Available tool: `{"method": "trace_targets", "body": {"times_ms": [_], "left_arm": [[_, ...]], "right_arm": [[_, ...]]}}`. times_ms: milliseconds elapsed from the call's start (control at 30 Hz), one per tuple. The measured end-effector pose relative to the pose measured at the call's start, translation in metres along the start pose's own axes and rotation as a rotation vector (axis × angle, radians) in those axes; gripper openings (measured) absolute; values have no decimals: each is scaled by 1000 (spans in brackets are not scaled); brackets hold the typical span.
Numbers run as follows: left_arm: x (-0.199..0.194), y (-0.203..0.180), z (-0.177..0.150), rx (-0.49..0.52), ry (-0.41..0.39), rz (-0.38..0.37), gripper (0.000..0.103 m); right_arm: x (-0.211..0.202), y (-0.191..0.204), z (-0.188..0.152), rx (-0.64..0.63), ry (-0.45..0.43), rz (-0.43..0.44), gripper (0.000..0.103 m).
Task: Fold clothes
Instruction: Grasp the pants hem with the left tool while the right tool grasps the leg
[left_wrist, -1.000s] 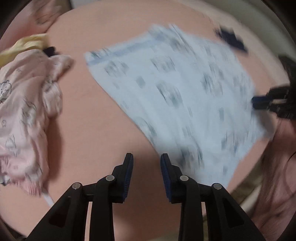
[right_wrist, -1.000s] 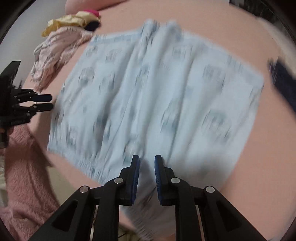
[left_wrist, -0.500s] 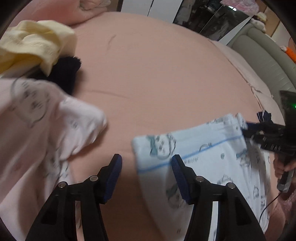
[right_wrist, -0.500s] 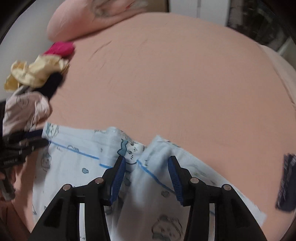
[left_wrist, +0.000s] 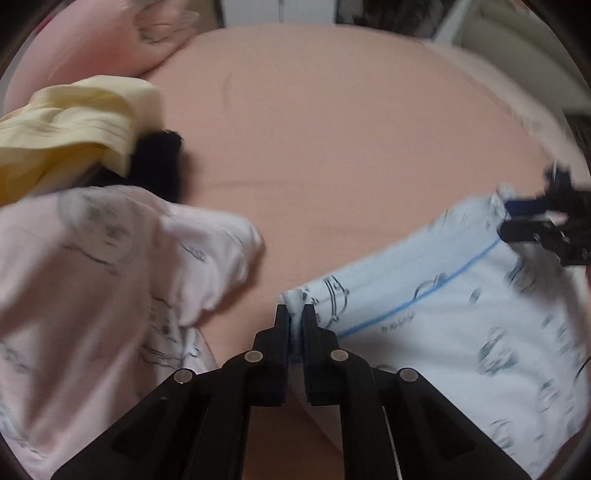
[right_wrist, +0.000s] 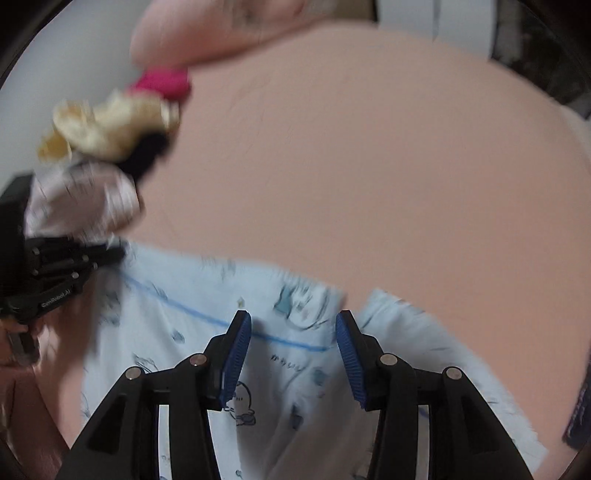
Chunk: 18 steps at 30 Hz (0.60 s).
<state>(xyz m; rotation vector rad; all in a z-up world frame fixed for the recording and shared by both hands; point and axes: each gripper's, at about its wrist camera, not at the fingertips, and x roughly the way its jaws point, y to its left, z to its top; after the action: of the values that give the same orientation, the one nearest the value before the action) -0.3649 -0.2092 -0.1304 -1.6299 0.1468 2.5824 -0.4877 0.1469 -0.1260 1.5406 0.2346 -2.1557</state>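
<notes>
A: Nearest the lens in the left wrist view, the left gripper (left_wrist: 296, 314): jaws drawn together, clamped on the near corner of the light blue printed garment (left_wrist: 461, 306). What lies beside that corner?

B: To its left, the pale pink printed garment (left_wrist: 92, 266), its rumpled edge near the jaws but apart from the blue cloth, a strip of bare peach bedsheet (left_wrist: 332, 155) between them.

A: And the right gripper (right_wrist: 293, 334) in its own view?

B: Jaws apart, blue pads (right_wrist: 236, 354) standing either side of the blue cloth's upper hem, where a blue line runs along the fabric. Whether the pads touch the cloth cannot be told. A notch in the hem sits between the fingers, toward the right one.

A: Position of the garment as a whole?

B: Flat on the bedsheet at the near edge, its hem stretched between the two tools.

A: Farther out?

B: The left side holds a yellow garment (left_wrist: 66, 122) over a black item (left_wrist: 159, 162), then a magenta item (right_wrist: 162, 83) and a pink pillow (left_wrist: 99, 40) at the head. At the right margin a dark blue item (right_wrist: 580, 413), partly cut off. Beyond the hem, the sheet's middle and right lie bare up to its far edge.
</notes>
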Motion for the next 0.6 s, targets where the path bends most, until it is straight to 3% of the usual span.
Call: {"method": "trace_targets", "body": {"times_ms": [33, 100, 133, 233, 367, 433, 500, 533, 567, 600], "left_arm": [[-1, -1, -1, 1, -10, 10, 6], [-2, 4, -1, -26, -23, -8, 6], [-2, 8, -1, -45, -29, -28, 6], [-10, 17, 1, -78, -71, -69, 4], [-34, 24, 12, -71, -152, -75, 4], [-17, 18, 22, -66, -115, -61, 6], [17, 11, 24, -34, -22, -28, 8], [17, 11, 25, -31, -13, -23, 7], [11, 12, 27, -31, -11, -17, 8], [5, 13, 30, -31, -9, -11, 10]], "right_arm": [[8, 2, 0, -30, 1, -52, 47], [8, 2, 0, -15, -40, -49, 47], [7, -1, 1, 11, -48, -31, 42], [5, -5, 2, 41, -56, 20, 7], [-15, 1, 7, 17, -151, -5, 6], [-16, -5, 14, 59, -189, -21, 6], [15, -13, 23, 109, -94, -3, 9], [28, -17, 27, 132, -63, 6, 10], [25, -19, 28, 143, -95, 20, 11], [22, -20, 31, 144, -75, 34, 14]]}}
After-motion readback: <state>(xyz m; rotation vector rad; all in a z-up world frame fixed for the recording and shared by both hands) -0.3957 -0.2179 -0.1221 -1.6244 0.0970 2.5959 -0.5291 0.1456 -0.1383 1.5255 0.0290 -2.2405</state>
